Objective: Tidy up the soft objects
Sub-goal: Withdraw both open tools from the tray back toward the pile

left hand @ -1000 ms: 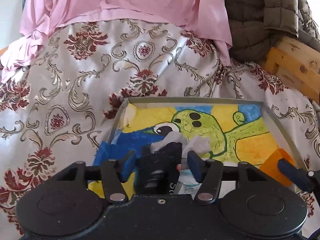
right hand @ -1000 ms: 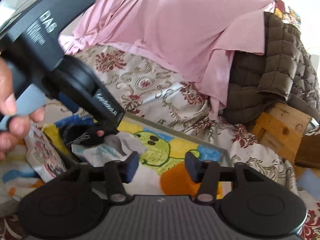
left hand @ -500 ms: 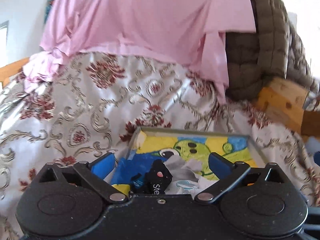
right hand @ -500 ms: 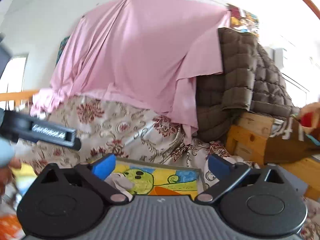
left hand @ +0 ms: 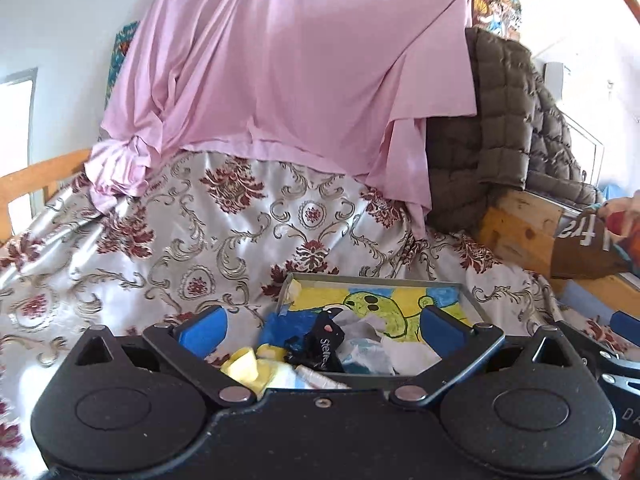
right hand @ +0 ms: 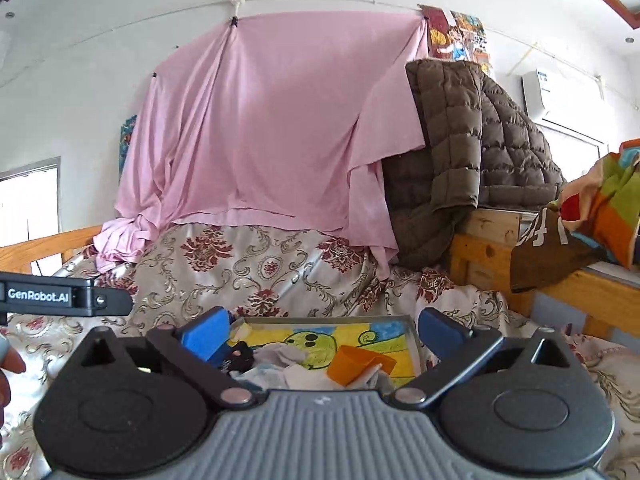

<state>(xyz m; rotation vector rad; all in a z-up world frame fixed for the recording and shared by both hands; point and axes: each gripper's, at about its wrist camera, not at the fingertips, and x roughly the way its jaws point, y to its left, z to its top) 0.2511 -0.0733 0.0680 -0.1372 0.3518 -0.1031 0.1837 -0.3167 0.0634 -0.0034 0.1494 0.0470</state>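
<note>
1. Left gripper (left hand: 322,330) sits low in the frame with both blue pads spread wide and nothing between them.
2. Right gripper (right hand: 324,330) looks the same in its own view: fingers far apart, gripping nothing.
3. The tray (left hand: 376,281) with the green cartoon drawing lies on the floral bedspread (left hand: 168,248), lower center of both views, just beyond the fingertips.
4. The soft stuff is piled in the tray's near-left part: a black sock (left hand: 322,346) with white lettering, and white and light-blue cloths (left hand: 368,354) touching it on its right.
5. A yellow cloth (left hand: 250,366) hangs at the tray's near-left corner, right above the left gripper's body.
6. In the right wrist view an orange cup (right hand: 354,364) lies tipped in the tray, lower center-right, against a white cloth.
7. Pink sheet (right hand: 264,128) drapes the upper middle; brown quilted jacket (right hand: 472,140) upper right.
</note>
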